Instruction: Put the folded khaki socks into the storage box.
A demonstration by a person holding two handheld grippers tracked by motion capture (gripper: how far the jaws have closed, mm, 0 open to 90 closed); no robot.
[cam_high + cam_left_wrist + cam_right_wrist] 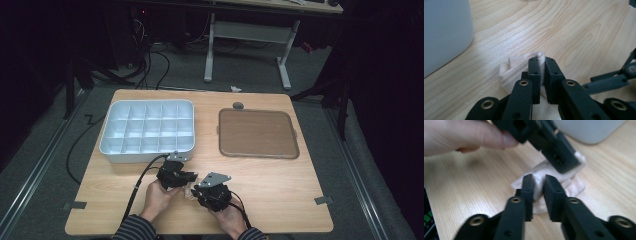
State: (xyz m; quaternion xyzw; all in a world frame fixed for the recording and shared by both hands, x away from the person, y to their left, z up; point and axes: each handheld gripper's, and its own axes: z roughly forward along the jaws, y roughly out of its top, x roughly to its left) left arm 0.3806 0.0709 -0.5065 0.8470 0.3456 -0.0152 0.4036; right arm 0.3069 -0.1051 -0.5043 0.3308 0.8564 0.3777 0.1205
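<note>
A small piece of cream ribbed cloth (511, 68) lies bunched on the wooden table near its front edge. My left gripper (542, 60) is shut on a raised fold of the cloth. My right gripper (539, 182) is shut on another part of the cloth (574, 186), close beside the left gripper's jaws, which cross the upper part of the right gripper view. In the high view the left gripper (187, 180) and the right gripper (196, 192) meet over the cloth (189, 191), which is mostly hidden between them.
A white tray (111, 150) with several compartments stands at the back left, close behind the left gripper. A brown flat board (257, 132) lies at the back right. A small grey disc (238, 105) sits behind the board.
</note>
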